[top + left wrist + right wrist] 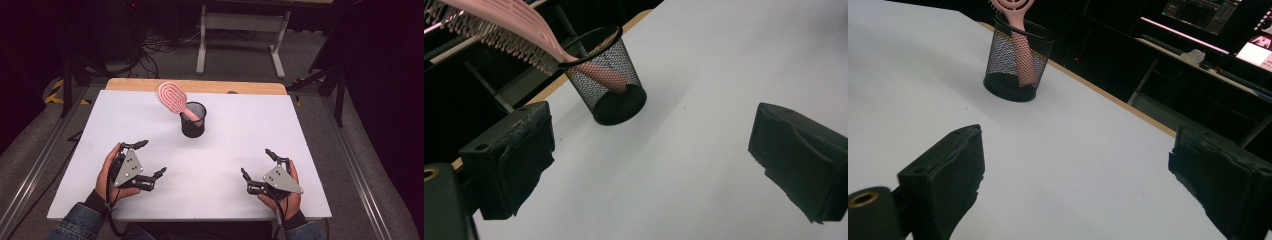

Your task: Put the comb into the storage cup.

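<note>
Landmark: black mesh cup [193, 119], standing upright toward the far middle of the white table [150, 200].
Brush: pink hairbrush [173, 98] is sitting handle-down in the cup, head sticking out over the rim and leaning to the cup's far-left. Handle is bearing on the cup floor and the neck on the rim, which looks like what's keeping it propped.
Left gripper [148, 160]: you're holding it near-left of the cup, well apart from it, jaws spread wide and gripping nothing. In the left gripper view the cup [609, 80] and the bristle side of the brush [499, 30] are lying ahead between the jaws, so it's aiming roughly at them.
Right gripper [258, 164]: you're holding it near-right of the cup, well apart, jaws also gaping and empty. Cup [1017, 62] is sitting up-left in its view, so it's aiming past the cup's right.
Read: both hands are parking low by the near edge, clear of the cup; the brush head is the easy grab point.
</note>
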`<action>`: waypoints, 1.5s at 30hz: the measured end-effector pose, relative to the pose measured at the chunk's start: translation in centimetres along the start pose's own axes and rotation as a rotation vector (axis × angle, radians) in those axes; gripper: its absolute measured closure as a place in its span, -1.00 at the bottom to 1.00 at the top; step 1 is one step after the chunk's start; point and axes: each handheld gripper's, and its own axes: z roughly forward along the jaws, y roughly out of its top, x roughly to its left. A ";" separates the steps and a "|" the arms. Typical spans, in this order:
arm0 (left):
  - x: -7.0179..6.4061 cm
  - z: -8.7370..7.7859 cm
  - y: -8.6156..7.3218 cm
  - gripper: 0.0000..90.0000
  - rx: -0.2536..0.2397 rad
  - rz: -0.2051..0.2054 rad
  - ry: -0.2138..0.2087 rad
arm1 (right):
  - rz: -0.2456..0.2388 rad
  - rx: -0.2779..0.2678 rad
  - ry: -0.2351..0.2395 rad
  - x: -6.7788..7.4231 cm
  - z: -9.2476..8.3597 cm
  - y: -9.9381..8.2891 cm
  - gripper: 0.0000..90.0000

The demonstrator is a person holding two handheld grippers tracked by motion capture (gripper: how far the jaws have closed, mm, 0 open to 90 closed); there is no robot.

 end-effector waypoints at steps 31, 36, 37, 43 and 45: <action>0.8 -2.9 -5.2 -0.90 0.070 -0.143 0.044 | 0.023 -0.005 0.036 -0.1 0.3 -0.1 -0.93; 1.0 -3.1 -5.4 -0.91 0.071 -0.158 0.048 | 0.029 0.007 0.040 -0.2 0.5 -0.3 -0.94; 0.9 -3.0 -5.4 -0.91 0.072 -0.156 0.045 | 0.033 0.007 0.040 -0.3 0.5 -0.3 -0.94; 0.9 -3.2 -5.4 -0.91 0.066 -0.157 0.049 | 0.035 0.011 0.032 -0.3 0.7 -0.2 -0.94; 0.9 -3.2 -5.4 -0.91 0.067 -0.153 0.047 | 0.029 0.008 0.036 -0.3 0.7 -0.2 -0.94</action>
